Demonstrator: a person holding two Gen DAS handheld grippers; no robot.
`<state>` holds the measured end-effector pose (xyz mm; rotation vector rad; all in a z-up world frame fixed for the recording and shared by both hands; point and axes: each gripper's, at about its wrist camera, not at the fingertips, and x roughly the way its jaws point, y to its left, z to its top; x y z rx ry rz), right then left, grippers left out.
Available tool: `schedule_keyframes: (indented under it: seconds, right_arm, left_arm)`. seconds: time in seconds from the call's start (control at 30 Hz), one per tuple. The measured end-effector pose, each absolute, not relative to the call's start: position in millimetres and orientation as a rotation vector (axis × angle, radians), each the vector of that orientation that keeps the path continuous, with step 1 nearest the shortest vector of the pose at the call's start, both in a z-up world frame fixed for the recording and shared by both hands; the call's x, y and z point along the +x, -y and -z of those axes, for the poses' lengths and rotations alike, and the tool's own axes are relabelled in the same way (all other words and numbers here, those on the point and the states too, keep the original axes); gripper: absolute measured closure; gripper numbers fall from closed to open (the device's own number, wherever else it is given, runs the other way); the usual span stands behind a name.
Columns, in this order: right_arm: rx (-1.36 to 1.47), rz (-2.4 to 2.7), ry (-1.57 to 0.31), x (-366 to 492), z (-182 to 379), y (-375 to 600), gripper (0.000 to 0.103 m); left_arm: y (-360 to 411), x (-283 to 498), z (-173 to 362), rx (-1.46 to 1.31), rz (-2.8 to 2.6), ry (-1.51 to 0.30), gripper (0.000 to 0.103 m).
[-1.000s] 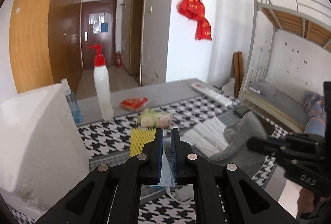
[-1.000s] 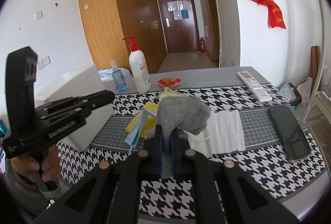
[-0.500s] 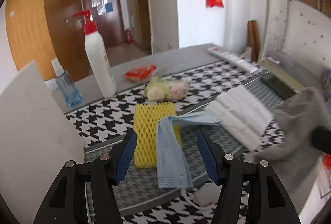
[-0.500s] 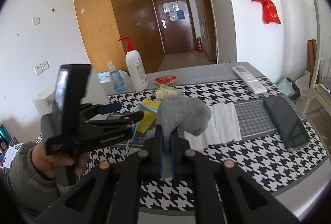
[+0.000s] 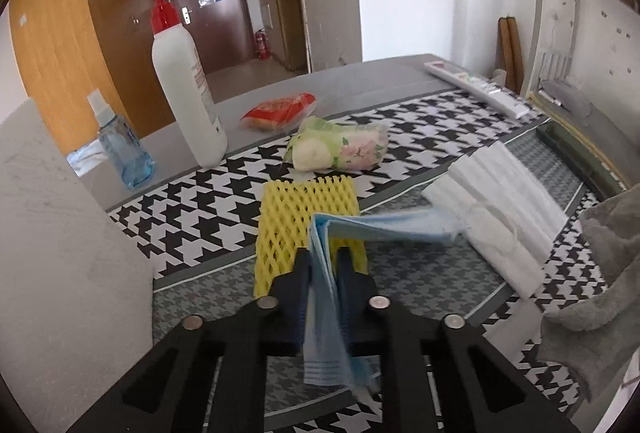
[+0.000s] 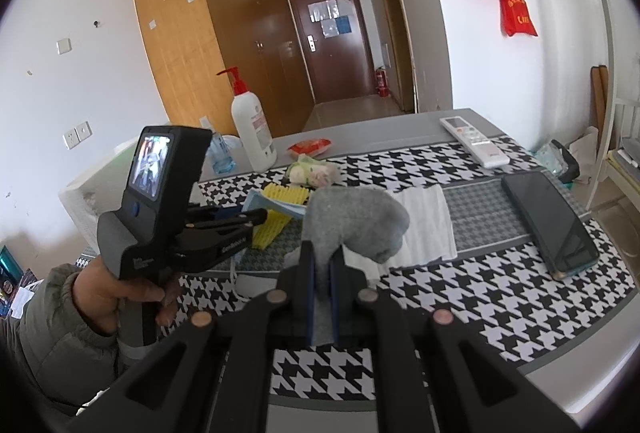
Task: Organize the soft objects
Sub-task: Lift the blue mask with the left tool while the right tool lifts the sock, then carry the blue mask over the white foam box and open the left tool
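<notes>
My left gripper (image 5: pixel 323 265) is shut on a folded blue face mask (image 5: pixel 384 229), held just above a yellow foam net (image 5: pixel 304 217) on the houndstooth mat. My right gripper (image 6: pixel 322 257) is shut on a grey sock (image 6: pixel 356 217) and holds it above the mat; the sock also shows at the right edge of the left wrist view (image 5: pixel 600 273). A white folded mask stack (image 5: pixel 500 201) lies to the right of the yellow net. A rolled floral cloth (image 5: pixel 340 149) lies behind the net. The left gripper also shows in the right wrist view (image 6: pixel 256 219).
A white pump bottle (image 5: pixel 184 81) and a blue spray bottle (image 5: pixel 124 153) stand at the back left. A white box (image 5: pixel 52 253) stands at the left. A red packet (image 5: pixel 280 109), a remote (image 6: pixel 474 145) and a black phone (image 6: pixel 548 225) lie on the table.
The left gripper opened over the blue mask half a second ago and has closed on it again. The right gripper has held the grey sock throughout.
</notes>
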<state>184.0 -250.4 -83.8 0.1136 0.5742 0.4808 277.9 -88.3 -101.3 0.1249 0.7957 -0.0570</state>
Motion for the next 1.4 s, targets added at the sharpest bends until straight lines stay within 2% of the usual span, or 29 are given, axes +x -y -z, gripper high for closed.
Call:
schedule_keyframes:
  seconds: [0.03, 0.17, 1.0, 1.4]
  right_arm:
    - [0.114, -0.482, -0.574, 183.8, 83.5, 250.6, 0.094]
    - [0.109, -0.481, -0.571, 182.2, 81.1, 250.6, 0.094]
    - [0.079, -0.479, -0.483, 154.5, 48.0, 243.5, 0.094]
    - [0.047, -0.484, -0.436, 147.4, 32.7, 236.2, 0.094]
  left_arm:
    - [87.6, 275.6, 98.7, 0.121, 0.059, -0.785, 0.098]
    - [84.9, 268.2, 85.8, 0.093, 0.071, -0.748, 0.1]
    - [80.2, 204.8, -14.8, 0.063, 0.119, -0.499, 0.1]
    - [63.2, 187.5, -35.7, 0.017, 0.109, -0.463, 0.1]
